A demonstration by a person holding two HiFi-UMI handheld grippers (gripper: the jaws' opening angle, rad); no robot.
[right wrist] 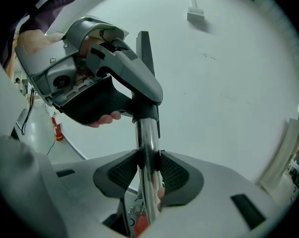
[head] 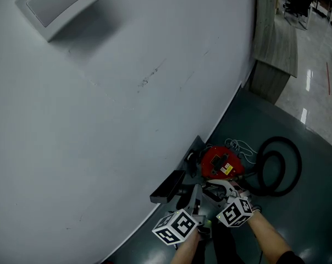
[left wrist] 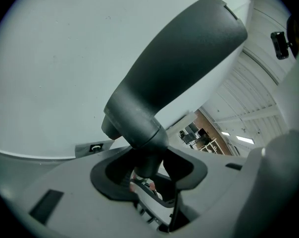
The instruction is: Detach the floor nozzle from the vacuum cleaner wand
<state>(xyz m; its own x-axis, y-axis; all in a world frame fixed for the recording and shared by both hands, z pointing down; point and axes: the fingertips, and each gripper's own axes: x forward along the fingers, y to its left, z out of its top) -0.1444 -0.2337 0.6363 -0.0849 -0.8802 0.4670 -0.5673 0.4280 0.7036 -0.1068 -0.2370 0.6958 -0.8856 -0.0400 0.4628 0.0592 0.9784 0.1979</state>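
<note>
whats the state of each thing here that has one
left gripper: shut on floor nozzle neck
right gripper: shut on wand
floor nozzle: attached to wand
hose: looped on floor
vacuum cleaner: resting on floor

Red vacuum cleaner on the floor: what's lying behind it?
A loose white cable on the dark floor, near the white wall. The left gripper and right gripper cover the red vacuum cleaner's near side.
</note>
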